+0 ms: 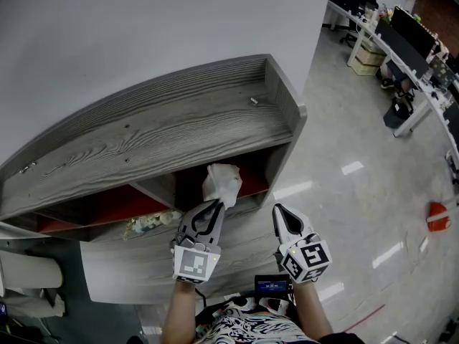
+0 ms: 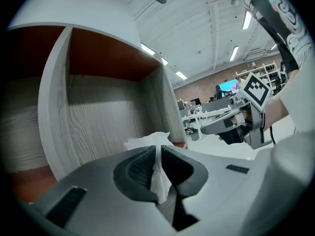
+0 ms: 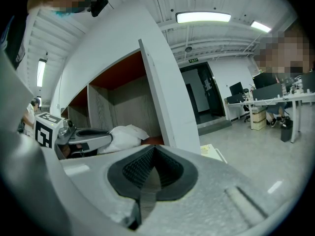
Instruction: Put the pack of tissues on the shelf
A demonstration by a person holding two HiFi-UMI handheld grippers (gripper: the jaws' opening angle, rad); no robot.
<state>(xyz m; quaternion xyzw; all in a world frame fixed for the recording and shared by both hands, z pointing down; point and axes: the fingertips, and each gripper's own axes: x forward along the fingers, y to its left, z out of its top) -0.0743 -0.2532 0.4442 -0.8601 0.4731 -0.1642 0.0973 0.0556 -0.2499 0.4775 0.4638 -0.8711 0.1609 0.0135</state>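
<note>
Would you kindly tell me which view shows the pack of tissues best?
The head view: most of the pack of tissues shows at the shelf opening. The left gripper view shows only a pinched edge; the right gripper view, one side.

Carrier: grey wood-grain shelf unit with red inner backs point(image 1: 179, 131) | top board: small metal piece point(image 1: 253, 100) at 2 o'clock | beneath: glossy pale floor point(image 1: 351, 206)
</note>
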